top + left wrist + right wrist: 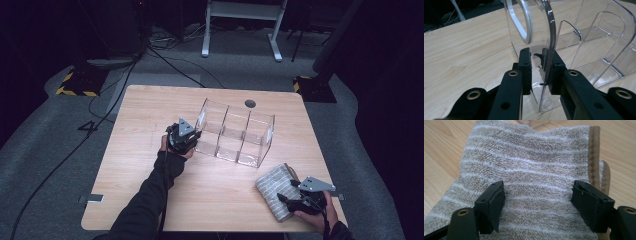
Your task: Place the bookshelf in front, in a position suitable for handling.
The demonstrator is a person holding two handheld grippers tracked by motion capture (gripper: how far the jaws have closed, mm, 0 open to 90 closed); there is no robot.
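Organizer braced, towel awaiting pickup

Mid-table, the clear organizer (235, 132) is steadied by its end wall, clamped in the left gripper (539, 71); near the front edge, the striped towel (531, 177) is straddled by the right gripper (537, 206), jaws spread, unclenched.

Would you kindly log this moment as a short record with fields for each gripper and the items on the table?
left gripper: jaws closed on an end wall of the clear organiser
right gripper: jaws open wide, over the striped towel
organiser: three compartments, on the table
towel: folded, at the table's near right corner
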